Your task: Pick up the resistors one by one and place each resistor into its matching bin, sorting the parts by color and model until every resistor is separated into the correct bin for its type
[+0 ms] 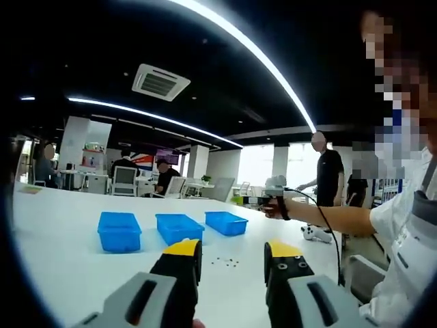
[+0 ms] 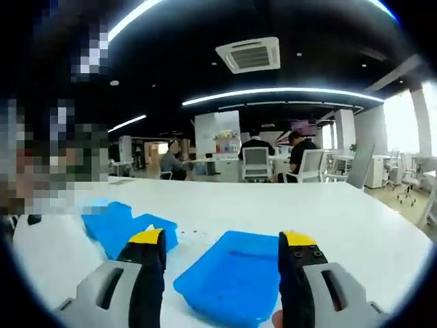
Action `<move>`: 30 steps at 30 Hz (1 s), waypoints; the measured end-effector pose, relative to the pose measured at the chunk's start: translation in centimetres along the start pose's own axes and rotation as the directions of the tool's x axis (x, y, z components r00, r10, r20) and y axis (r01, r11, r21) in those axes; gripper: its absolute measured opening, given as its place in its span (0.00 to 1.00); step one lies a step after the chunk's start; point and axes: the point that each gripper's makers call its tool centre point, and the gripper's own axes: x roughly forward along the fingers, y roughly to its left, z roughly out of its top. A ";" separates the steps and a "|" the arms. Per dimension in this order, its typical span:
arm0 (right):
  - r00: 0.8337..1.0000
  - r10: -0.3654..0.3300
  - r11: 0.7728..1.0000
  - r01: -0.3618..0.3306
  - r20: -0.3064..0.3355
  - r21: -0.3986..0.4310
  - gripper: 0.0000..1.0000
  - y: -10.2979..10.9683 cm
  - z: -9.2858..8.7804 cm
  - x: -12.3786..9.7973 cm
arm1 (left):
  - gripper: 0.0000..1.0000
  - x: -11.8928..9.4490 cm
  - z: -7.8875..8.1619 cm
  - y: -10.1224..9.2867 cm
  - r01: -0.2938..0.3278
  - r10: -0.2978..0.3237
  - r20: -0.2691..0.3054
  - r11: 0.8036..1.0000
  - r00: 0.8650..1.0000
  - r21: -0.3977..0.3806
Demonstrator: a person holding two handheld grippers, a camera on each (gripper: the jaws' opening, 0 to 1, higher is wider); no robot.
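L gripper (image 1: 232,256) is spread wide, nothing between jaws, held above the white table (image 1: 61,232). Tiny resistors (image 1: 225,261) lie scattered on the table just past its tips. Three blue bins (image 1: 176,227) sit in a row beyond them. R gripper (image 2: 222,251) also spread & empty, hovering over the nearest blue bin (image 2: 229,280); another bin (image 2: 113,225) to its left

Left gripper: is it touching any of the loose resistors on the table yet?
Apart. In the left gripper view the left gripper stands open above the white table, and the resistors lie scattered on bare tabletop between the jaws, clear of both tips.
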 end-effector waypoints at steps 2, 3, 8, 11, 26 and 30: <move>1.000 0.004 1.000 -0.004 0.001 -0.005 0.65 0.4 0.2 -0.4 | 0.38 0.0 0.0 0.1 -0.001 0.001 0.000 1.000 1.000 0.000; 1.000 0.004 1.000 -0.004 0.005 -0.013 0.63 0.4 0.3 -0.7 | 0.38 0.0 0.0 0.1 -0.001 0.001 -0.001 1.000 1.000 0.000; 1.000 0.021 0.999 -0.021 0.013 -0.026 0.60 1.5 0.7 -2.5 | 0.38 -0.1 0.1 0.1 -0.002 0.002 -0.003 1.000 1.000 0.003; 0.999 0.040 0.998 -0.039 0.008 -0.051 0.57 2.6 0.5 -4.2 | 0.38 -0.1 0.1 0.1 -0.003 0.003 -0.004 1.000 1.000 0.003; 0.990 0.129 0.976 -0.116 0.060 -0.181 0.55 8.1 1.3 -15.6 | 0.38 -0.3 0.2 0.5 -0.016 0.016 -0.007 1.000 1.000 0.010; 0.989 0.116 0.982 -0.100 0.091 -0.163 0.54 8.5 1.6 -18.4 | 0.38 -0.3 0.4 0.5 -0.016 0.017 -0.003 1.000 1.000 0.012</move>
